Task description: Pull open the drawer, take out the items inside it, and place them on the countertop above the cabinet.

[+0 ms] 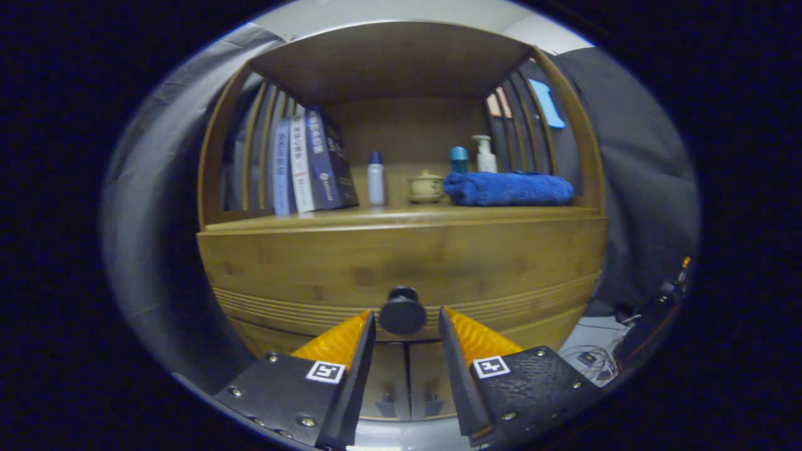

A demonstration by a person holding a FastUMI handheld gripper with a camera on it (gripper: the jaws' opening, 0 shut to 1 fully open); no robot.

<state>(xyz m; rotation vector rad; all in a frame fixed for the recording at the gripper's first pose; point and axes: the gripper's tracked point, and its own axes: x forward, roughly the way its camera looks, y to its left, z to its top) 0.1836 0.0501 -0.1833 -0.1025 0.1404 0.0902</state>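
Knob (402,311) on the closed drawer (401,266) sits between our gripper's (406,324) 2 spread fingers, untouched; we judge it rigid, small, possibly slippery, so clamp its sides squarely.

One wooden cabinet (401,250) is seen, with one closed drawer (401,266) bearing one round dark knob (402,311). Two small doors (407,382) are counted below the drawer. On the desk (401,216) above the drawer, four upright books (310,160) are counted, though more may be hidden behind the side slats. One white bottle with a blue cap (376,178), one small lidded pot (426,186), one folded blue towel (507,188), one teal-capped container (458,159) and one white pump bottle (484,153) are counted. One pair of tongs (407,326) is seen, with two fingers held apart on either side of the knob.
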